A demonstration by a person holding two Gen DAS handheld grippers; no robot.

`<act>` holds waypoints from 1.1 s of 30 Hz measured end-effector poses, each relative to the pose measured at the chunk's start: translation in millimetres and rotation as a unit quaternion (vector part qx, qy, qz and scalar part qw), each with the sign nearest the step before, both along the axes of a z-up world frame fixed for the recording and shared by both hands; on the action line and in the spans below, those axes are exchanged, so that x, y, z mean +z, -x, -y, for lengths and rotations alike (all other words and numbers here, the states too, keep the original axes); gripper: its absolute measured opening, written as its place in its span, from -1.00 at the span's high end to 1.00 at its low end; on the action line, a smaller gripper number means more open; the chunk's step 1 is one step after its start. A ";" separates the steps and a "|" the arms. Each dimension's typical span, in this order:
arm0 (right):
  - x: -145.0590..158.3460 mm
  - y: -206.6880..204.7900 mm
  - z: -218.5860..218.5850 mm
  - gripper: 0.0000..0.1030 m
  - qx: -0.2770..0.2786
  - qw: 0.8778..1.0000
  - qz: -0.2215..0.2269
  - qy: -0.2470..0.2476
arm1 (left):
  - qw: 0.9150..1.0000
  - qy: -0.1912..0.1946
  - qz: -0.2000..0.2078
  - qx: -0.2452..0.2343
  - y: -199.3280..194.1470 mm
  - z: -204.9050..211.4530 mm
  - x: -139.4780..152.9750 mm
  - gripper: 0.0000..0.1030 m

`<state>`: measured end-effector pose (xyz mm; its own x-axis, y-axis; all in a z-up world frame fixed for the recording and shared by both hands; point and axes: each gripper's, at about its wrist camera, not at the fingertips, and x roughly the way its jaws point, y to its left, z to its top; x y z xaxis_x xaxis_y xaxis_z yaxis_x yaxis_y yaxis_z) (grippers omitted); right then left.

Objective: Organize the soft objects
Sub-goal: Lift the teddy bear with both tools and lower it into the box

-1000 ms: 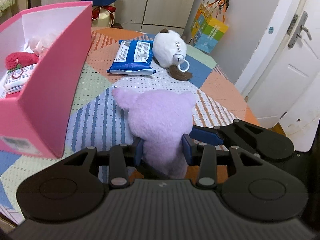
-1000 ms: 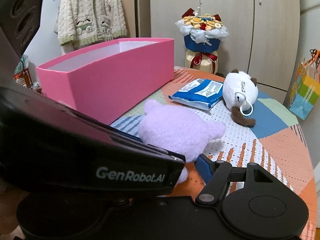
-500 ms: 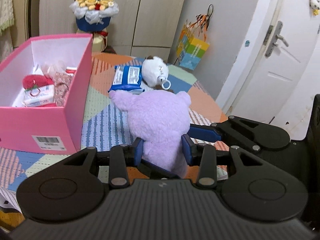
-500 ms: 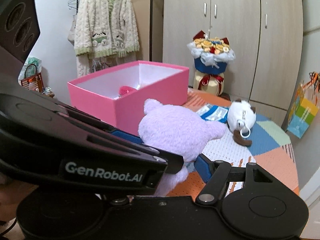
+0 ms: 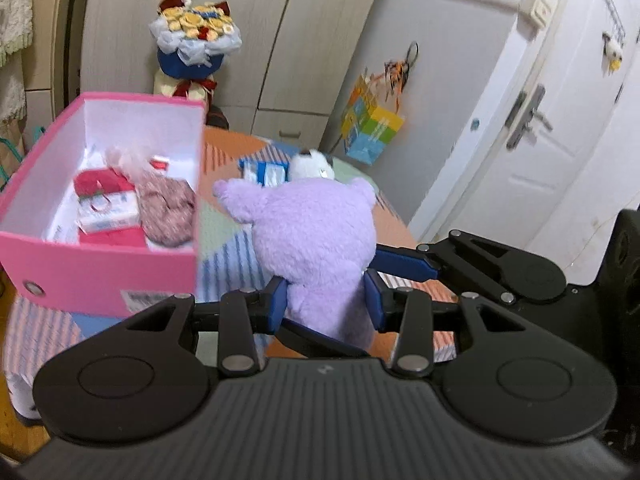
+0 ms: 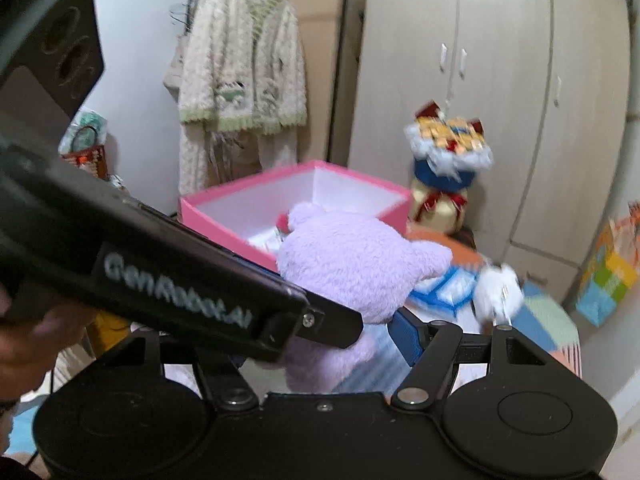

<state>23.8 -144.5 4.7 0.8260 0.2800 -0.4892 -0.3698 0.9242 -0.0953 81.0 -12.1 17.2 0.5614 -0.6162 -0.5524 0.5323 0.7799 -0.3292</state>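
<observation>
Both tools, left tool (image 5: pixel 326 306) and right tool (image 6: pixel 360 340), clamped on purple plush (image 5: pixel 316 236), lifted beside pink box (image 5: pixel 96 268) for dropping inside.

The left wrist view looks forward along its hand-held gripper (image 5: pixel 326 300), close above the counter (image 5: pixel 224 256), facing the white door (image 5: pixel 560 128); the right wrist view looks from further right, past the left unit, toward the wardrobe (image 6: pixel 480 80). Both share the purple plush (image 5: pixel 316 236), pink box (image 5: pixel 100 268) and bouquet (image 5: pixel 196 36).
</observation>
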 end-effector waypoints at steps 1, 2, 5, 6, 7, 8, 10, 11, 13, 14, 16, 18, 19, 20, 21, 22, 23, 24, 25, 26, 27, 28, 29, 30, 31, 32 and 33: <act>3.8 -3.0 -2.9 -0.42 0.006 1.000 0.006 0.001 | 1.000 0.002 0.006 0.002 -2.1 -5.3 4.5 0.24; 7.3 -6.1 -6.4 -0.42 0.012 1.000 0.014 0.002 | 1.000 0.002 0.011 0.005 -4.1 -9.6 8.4 0.24; 18.4 -22.4 -16.4 -0.43 0.032 0.999 0.027 -0.001 | 1.000 0.006 0.024 0.019 -15.5 -23.5 19.7 0.24; 22.0 -29.8 -19.5 -0.43 0.039 0.999 0.030 -0.005 | 0.999 0.008 0.029 0.025 -21.1 -29.3 23.5 0.24; 25.5 -38.2 -22.5 -0.44 0.045 0.998 0.031 -0.010 | 0.999 0.009 0.032 0.031 -25.2 -33.8 26.0 0.24; 28.6 -45.6 -25.9 -0.45 0.050 0.998 0.032 -0.015 | 0.999 0.010 0.034 0.039 -30.9 -38.3 29.2 0.24; 33.9 -64.3 -33.0 -0.45 0.063 0.997 0.033 -0.026 | 0.998 0.007 0.037 0.055 -44.4 -47.5 35.4 0.24; 35.2 -72.4 -36.4 -0.45 0.066 0.997 0.035 -0.031 | 0.997 0.007 0.038 0.064 -52.6 -52.1 38.3 0.24; 38.2 -93.4 -44.2 -0.45 0.076 0.996 0.032 -0.044 | 0.996 0.007 0.035 0.078 -69.7 -60.7 42.5 0.24; 38.8 -102.2 -47.6 -0.45 0.080 0.995 0.028 -0.050 | 0.996 0.009 0.032 0.083 -77.6 -64.7 43.9 0.24; 39.3 -123.1 -51.9 -0.45 0.089 0.994 0.018 -0.062 | 0.995 0.017 0.022 0.097 -95.8 -74.4 44.1 0.24; 37.8 -144.4 -55.9 -0.45 0.100 0.992 0.001 -0.076 | 0.994 0.021 0.007 0.109 -113.0 -81.4 41.3 0.24; 35.6 -154.8 -57.8 -0.45 0.105 0.991 -0.010 -0.079 | 0.993 0.024 -0.001 0.112 -122.5 -84.4 38.8 0.24; 33.4 -165.4 -58.9 -0.45 0.107 0.990 -0.024 -0.086 | 0.993 0.025 -0.009 0.115 -130.8 -86.5 35.7 0.24; 30.6 -175.7 -60.5 -0.45 0.109 0.989 -0.037 -0.090 | 0.992 0.027 -0.018 0.118 -140.5 -88.3 31.9 0.24; 26.8 -184.7 -61.7 -0.45 0.111 0.988 -0.049 -0.092 | 0.992 0.029 -0.024 0.121 -148.9 -89.4 27.8 0.25; 22.8 -195.8 -62.4 -0.45 0.111 0.987 -0.062 -0.096 | 0.992 0.028 -0.031 0.123 -157.4 -90.1 23.1 0.25; 19.3 -205.6 -63.3 -0.45 0.112 0.986 -0.073 -0.097 | 0.991 0.028 -0.040 0.126 -167.0 -90.8 17.2 0.25; 15.2 -214.2 -64.6 -0.45 0.113 0.986 -0.083 -0.095 | 0.990 0.029 -0.049 0.128 -176.2 -91.6 11.0 0.25; 10.4 -220.1 -65.6 -0.45 0.112 0.985 -0.091 -0.094 | 0.989 0.030 -0.057 0.130 -182.9 -92.1 5.2 0.26; 5.2 -227.6 -67.2 -0.44 0.112 0.985 -0.100 -0.091 | 0.989 0.031 -0.067 0.131 -190.8 -92.7 -1.2 0.27; 0.0 -233.9 -68.6 -0.44 0.111 0.984 -0.107 -0.086 | 0.987 0.034 -0.078 0.133 -198.3 -93.3 -7.7 0.28; -4.2 -237.9 -68.1 -0.44 0.109 0.984 -0.113 -0.082 | 0.987 0.036 -0.087 0.132 -204.0 -93.8 -13.2 0.28; -9.3 -243.1 -70.0 -0.44 0.109 0.984 -0.121 -0.074 | 0.986 0.040 -0.096 0.131 -210.9 -94.3 -19.6 0.28; -12.7 -246.8 -71.5 -0.44 0.109 0.984 -0.124 -0.064 | 0.985 0.042 -0.102 0.131 -215.0 -95.0 -24.1 0.28; -14.8 -249.6 -72.0 -0.44 0.109 0.984 -0.126 -0.055 | 0.985 0.043 -0.108 0.130 -219.5 -94.0 -28.7 0.28; -17.9 -252.6 -74.3 -0.44 0.110 0.985 -0.129 -0.043 | 0.984 0.044 -0.114 0.130 -224.0 -93.7 -33.3 0.28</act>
<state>276.4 -70.2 -13.2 0.5918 0.4882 -0.6414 -0.5635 0.8196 0.1039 305.0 81.6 -16.1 0.5747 -0.5192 -0.6326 0.2231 0.8431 -0.4893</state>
